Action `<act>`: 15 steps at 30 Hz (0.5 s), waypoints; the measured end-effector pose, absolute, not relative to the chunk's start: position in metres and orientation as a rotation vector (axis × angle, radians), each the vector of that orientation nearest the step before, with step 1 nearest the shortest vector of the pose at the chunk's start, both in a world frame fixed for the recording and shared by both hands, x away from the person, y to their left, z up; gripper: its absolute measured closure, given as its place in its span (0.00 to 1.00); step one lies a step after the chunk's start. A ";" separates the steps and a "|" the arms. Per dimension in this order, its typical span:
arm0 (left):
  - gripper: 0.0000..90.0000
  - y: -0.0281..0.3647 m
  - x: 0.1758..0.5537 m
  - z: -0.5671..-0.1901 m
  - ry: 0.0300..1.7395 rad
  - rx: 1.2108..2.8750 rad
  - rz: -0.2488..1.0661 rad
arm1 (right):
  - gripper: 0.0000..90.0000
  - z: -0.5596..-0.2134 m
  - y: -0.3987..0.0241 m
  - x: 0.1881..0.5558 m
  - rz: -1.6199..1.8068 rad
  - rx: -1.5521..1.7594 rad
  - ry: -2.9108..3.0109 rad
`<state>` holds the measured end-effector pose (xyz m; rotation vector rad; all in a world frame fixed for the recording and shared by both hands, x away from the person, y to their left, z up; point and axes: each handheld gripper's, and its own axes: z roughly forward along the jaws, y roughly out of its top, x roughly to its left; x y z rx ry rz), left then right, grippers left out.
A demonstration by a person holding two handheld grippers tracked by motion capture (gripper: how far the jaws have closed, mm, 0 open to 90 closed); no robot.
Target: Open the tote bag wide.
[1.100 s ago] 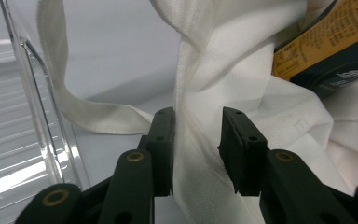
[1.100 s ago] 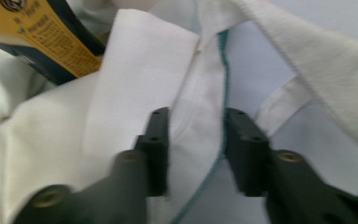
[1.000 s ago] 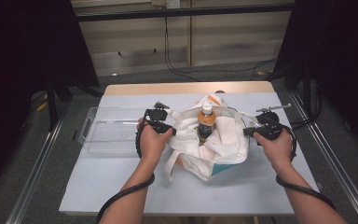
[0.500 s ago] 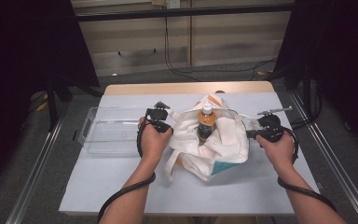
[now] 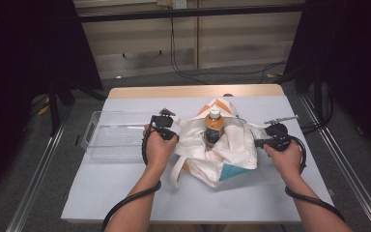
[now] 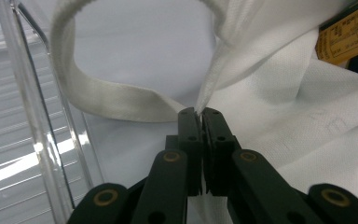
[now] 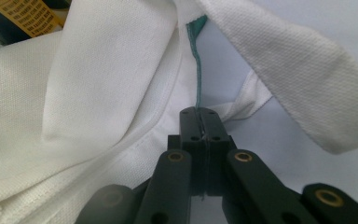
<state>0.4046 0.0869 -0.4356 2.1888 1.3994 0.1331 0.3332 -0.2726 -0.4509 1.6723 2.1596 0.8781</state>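
Note:
A white cloth tote bag (image 5: 222, 154) with orange and teal patches lies mid-table. A bottle (image 5: 213, 126) of orange-brown drink with a white cap stands upright in its mouth. My left gripper (image 5: 175, 137) is at the bag's left edge. In the left gripper view my left gripper (image 6: 199, 112) is shut on a fold of white cloth (image 6: 214, 74), beside a looped strap (image 6: 107, 95). My right gripper (image 5: 257, 142) is at the bag's right edge. In the right gripper view my right gripper (image 7: 199, 111) is shut on the teal-stitched seam (image 7: 196, 70).
An empty clear plastic tray (image 5: 111, 142) sits left of the bag, and its wall (image 6: 32, 116) stands close beside my left gripper. The pale blue table top (image 5: 125, 198) shows in front of the bag. Metal rails (image 5: 352, 174) flank the table.

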 end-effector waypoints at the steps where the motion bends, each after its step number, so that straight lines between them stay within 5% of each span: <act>1: 0.97 0.087 0.405 -0.436 1.399 2.189 0.133 | 1.00 -0.451 -0.273 0.333 0.878 1.672 2.160; 11: 0.96 0.087 0.403 -0.435 1.382 2.177 0.140 | 0.98 -0.454 -0.273 0.330 0.896 1.644 2.144; 15: 0.87 0.090 0.401 -0.426 1.363 2.128 0.151 | 0.84 -0.445 -0.276 0.325 0.908 1.622 2.104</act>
